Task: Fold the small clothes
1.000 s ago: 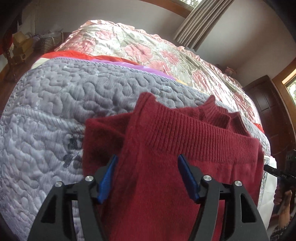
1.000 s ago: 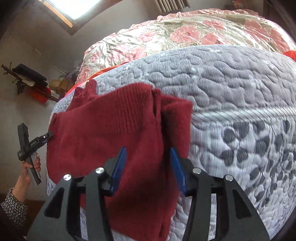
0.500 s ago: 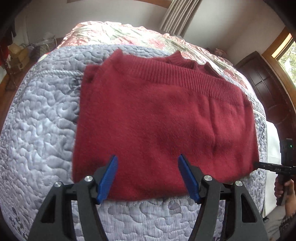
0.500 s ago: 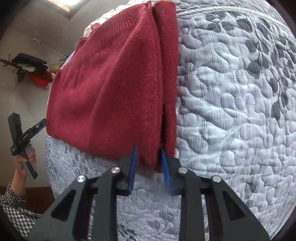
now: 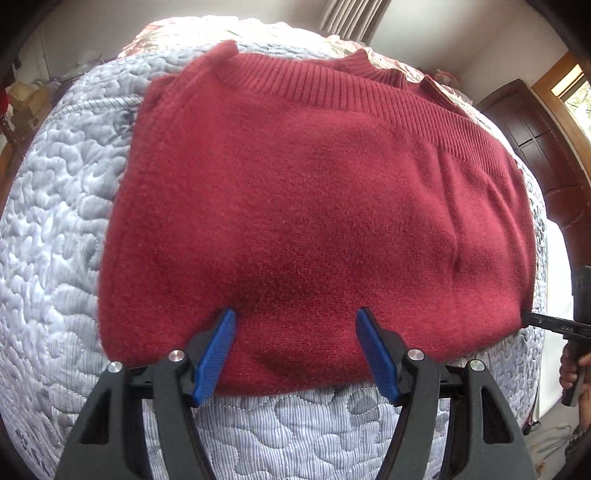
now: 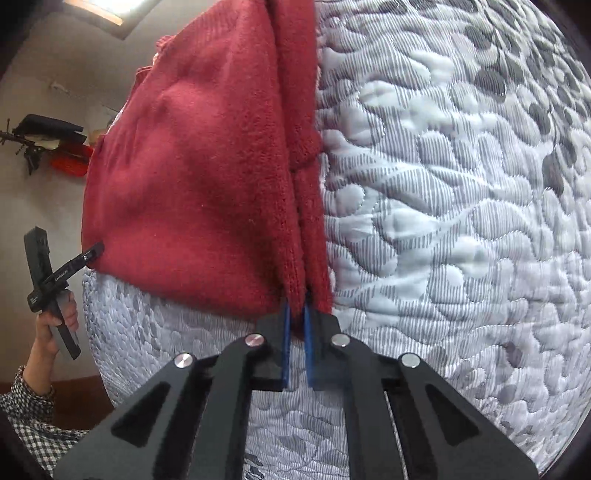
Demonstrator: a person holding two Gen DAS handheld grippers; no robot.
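Observation:
A dark red knitted sweater [image 5: 314,206] lies folded into a rectangle on a grey quilted bedspread [image 5: 55,258], its ribbed hem at the far side. My left gripper [image 5: 294,328] is open, its blue pads straddling the sweater's near edge with nothing pinched. In the right wrist view the sweater [image 6: 192,177] shows its layered right side. My right gripper [image 6: 296,314] is shut on the near right corner, with the fabric edge running between the pads. The left gripper [image 6: 62,273], held in a hand, touches the sweater's left corner.
The bedspread [image 6: 443,221] stretches wide to the right of the sweater. A floral cover [image 5: 155,37] lies further up the bed. A dark wooden door [image 5: 535,147] and a curtain [image 5: 354,14] stand beyond. A checked sleeve [image 6: 26,398] is at the lower left.
Both grippers have drawn back to the sweater's near edge. The right gripper went from open to shut on the near right corner. The left gripper stayed open.

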